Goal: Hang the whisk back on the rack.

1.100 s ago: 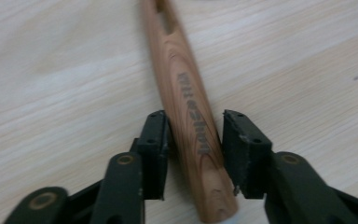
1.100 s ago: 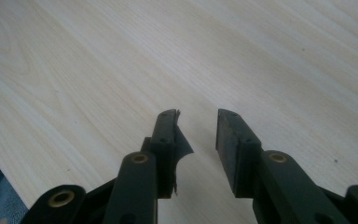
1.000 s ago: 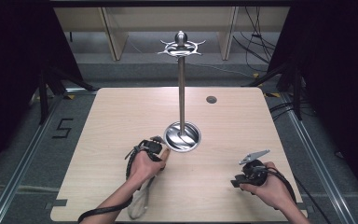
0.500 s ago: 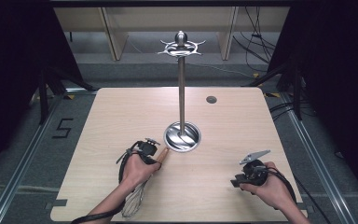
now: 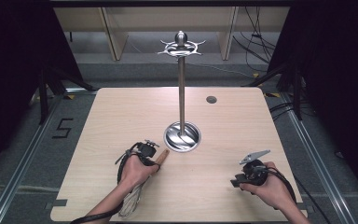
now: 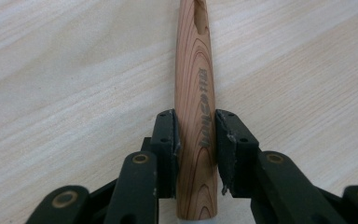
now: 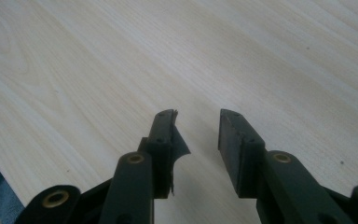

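A whisk with a wooden handle [image 6: 194, 70] lies low over the table, and my left gripper [image 6: 195, 122] is shut on that handle. In the high view my left gripper [image 5: 148, 151] sits left of the stand's base. The handle's tip [image 5: 162, 156] points toward that base, and the wire head [image 5: 131, 204] trails back under the forearm. A tall metal stand [image 5: 182, 93] rises from a round shiny base [image 5: 182, 136] at the table's middle, with hooks [image 5: 181, 46] at its top. My right gripper [image 5: 242, 178] rests at the near right, and its jaws [image 7: 196, 128] stand open over bare wood.
The light wooden table [image 5: 121, 112] has a small dark round hole [image 5: 211, 99] at the far right. Metal floor rails [image 5: 23, 163] run along both sides. Shelving and cables lie beyond the far edge.
My left hand has drawn slightly left and toward the near edge with the whisk. The right hand has stayed put.
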Available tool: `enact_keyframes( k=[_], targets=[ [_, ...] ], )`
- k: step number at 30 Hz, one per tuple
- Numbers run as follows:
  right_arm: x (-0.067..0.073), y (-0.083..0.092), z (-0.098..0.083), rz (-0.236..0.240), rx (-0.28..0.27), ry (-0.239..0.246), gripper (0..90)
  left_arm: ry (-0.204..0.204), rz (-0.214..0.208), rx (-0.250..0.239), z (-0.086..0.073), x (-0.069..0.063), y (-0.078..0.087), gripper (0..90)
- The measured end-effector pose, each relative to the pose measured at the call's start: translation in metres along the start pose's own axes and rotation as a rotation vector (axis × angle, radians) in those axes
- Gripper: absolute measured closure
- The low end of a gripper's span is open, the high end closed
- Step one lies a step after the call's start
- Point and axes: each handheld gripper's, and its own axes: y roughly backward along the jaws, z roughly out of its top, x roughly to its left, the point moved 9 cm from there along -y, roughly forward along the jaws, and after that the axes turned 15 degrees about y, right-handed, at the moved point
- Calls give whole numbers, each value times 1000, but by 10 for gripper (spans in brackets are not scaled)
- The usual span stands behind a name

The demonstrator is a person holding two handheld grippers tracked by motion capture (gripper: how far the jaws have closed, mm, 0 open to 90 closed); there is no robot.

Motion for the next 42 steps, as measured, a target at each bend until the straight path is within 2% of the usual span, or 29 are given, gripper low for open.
enact_keyframes(
  k=[1, 2, 3, 4, 7, 8, 9, 10, 11, 12, 13, 15, 16, 17, 19, 20, 21, 22, 23, 25, 26, 27, 31, 35, 36, 37, 38, 39, 42],
  targets=[
    [0, 0, 0, 1, 0, 0, 668, -1, 6, 24, -1, -1, 1, 689],
    [0, 0, 0, 1, 1, 1, 667, -27, 11, 34, 0, 0, 0, 685],
    [0, 0, 0, 1, 1, 0, 666, -28, 35, 44, 0, 0, 0, 680],
    [0, 0, 0, 1, 4, -2, 665, -51, 34, 63, -1, 1, 0, 673],
    [1, 0, 0, 1, 4, -1, 664, -49, 52, 76, 0, 0, -2, 658],
    [1, 0, 0, 1, 4, -1, 663, -66, 61, 91, 0, 1, -2, 650],
    [1, 0, 0, 2, 4, -2, 664, -126, 92, 124, 1, 5, -1, 620],
    [1, 0, -1, 1, 5, -2, 663, -98, 97, 122, 0, 2, -1, 603],
    [1, 0, -1, 1, 5, -1, 663, -134, 110, 126, 2, 3, -1, 595],
    [1, 0, -1, 2, 5, -1, 662, -124, 117, 124, 1, 2, -2, 588],
    [1, 0, 0, 3, 5, -2, 662, -152, 129, 133, 2, 3, -1, 586],
    [1, -1, 0, 5, 4, 1, 660, -155, 136, 127, 3, 2, -2, 580],
    [1, -1, 0, 4, 4, 3, 660, -191, 151, 138, 3, 1, -2, 583],
    [1, -1, 0, 8, 3, 2, 659, -200, 147, 146, 3, -1, -2, 594],
    [0, -1, 0, 5, 3, 8, 659, -202, 141, 149, 4, -2, -3, 619],
    [1, -1, 0, 5, 4, 8, 659, -191, 140, 159, 4, -2, -3, 639],
    [1, -1, 0, 4, 1, 6, 659, -202, 140, 177, 5, -1, -2, 646],
    [0, -1, 0, 2, -1, 6, 659, -192, 146, 173, 5, -1, -3, 661],
    [0, -1, -1, 3, 1, 7, 659, -203, 156, 180, 6, 0, -2, 669],
    [0, 0, -1, 3, 3, 7, 658, -206, 154, 175, 6, 1, -2, 673],
    [0, -1, 0, 2, -2, 6, 659, -189, 145, 155, 5, 1, -3, 673],
    [0, -1, 0, 2, -4, 7, 659, -193, 146, 173, 4, 2, -1, 673],
    [1, -1, 0, 7, -1, 1, 658, -183, 127, 166, 2, 1, 0, 675],
    [1, -1, 0, 5, 0, 0, 659, -180, 86, 77, 4, -2, 11, 675],
    [1, 0, 0, 5, 0, 0, 658, -180, 86, 77, 4, -2, 11, 675],
    [0, 0, 0, 4, -1, -1, 659, -154, 65, 18, 5, -6, 16, 675],
    [0, 0, 0, 5, -1, -2, 659, -148, 52, -12, 5, -8, 19, 675],
    [0, 0, 0, 5, -1, -2, 659, -148, 52, -12, 5, -8, 19, 675],
    [1, 0, 0, 4, -1, 0, 658, -135, 17, -115, 6, -15, 33, 675]
  ],
)
